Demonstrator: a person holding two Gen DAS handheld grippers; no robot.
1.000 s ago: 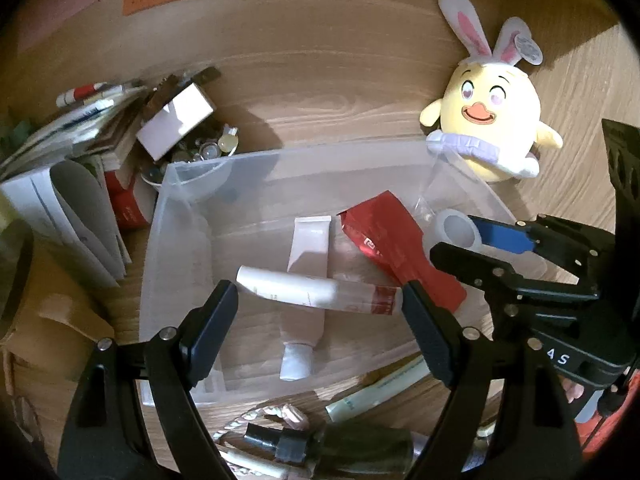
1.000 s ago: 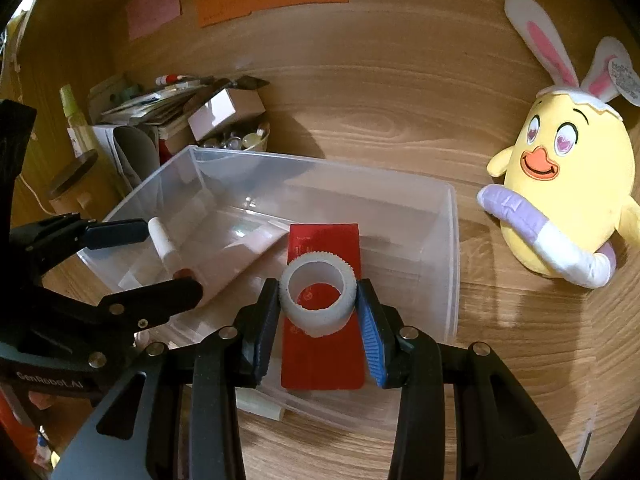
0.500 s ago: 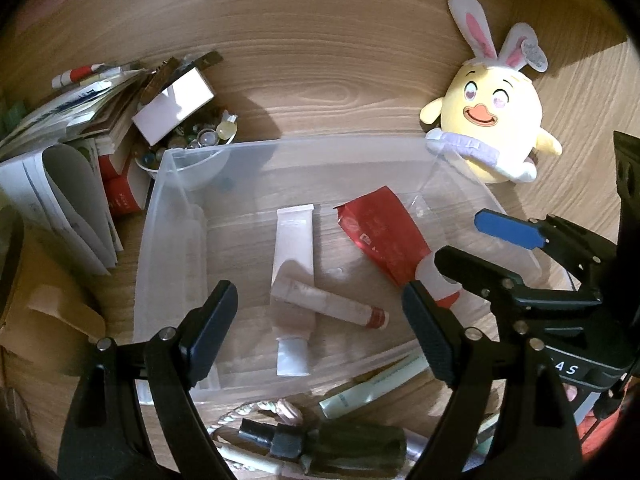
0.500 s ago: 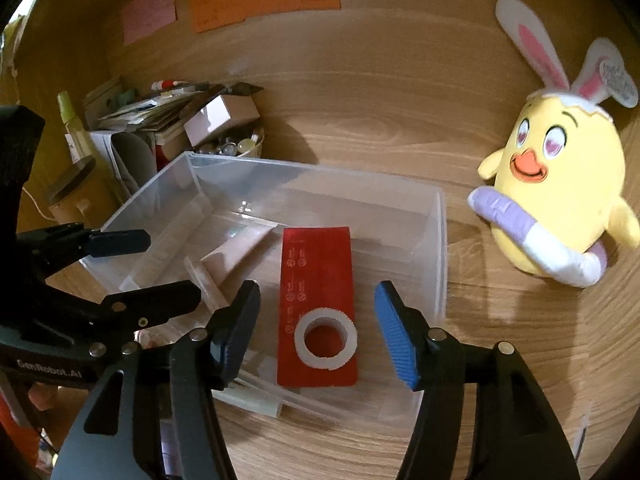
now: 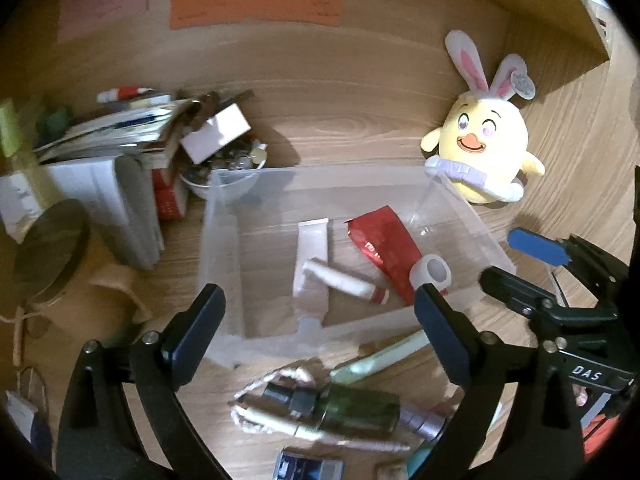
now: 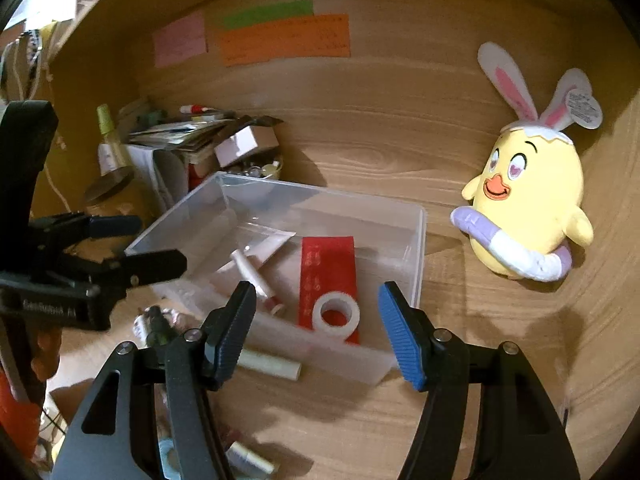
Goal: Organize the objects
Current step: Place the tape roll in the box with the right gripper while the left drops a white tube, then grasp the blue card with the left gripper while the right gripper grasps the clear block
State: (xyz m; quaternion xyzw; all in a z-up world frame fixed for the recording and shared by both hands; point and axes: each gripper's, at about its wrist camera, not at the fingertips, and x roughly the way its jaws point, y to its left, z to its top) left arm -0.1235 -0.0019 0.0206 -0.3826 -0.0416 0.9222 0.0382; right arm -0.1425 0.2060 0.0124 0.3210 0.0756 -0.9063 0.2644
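Inside the bin [image 6: 416,248] lie two tubes, a red packet [image 6: 326,268] and the tape roll [image 6: 335,314]. The right gripper [image 6: 318,328] has just been opening, nothing between its jaws; the left gripper [image 5: 320,312] has too and stands spread, empty. Before the bin a green bottle [image 5: 352,406] and pale tube [image 5: 380,360] still wait.

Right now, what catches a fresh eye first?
The yellow bunny-eared plush sitting on the desk, right of the clear bin. Inside the bin, a white tape roll lies on a red packet, beside white tubes. Both grippers hover open before it.
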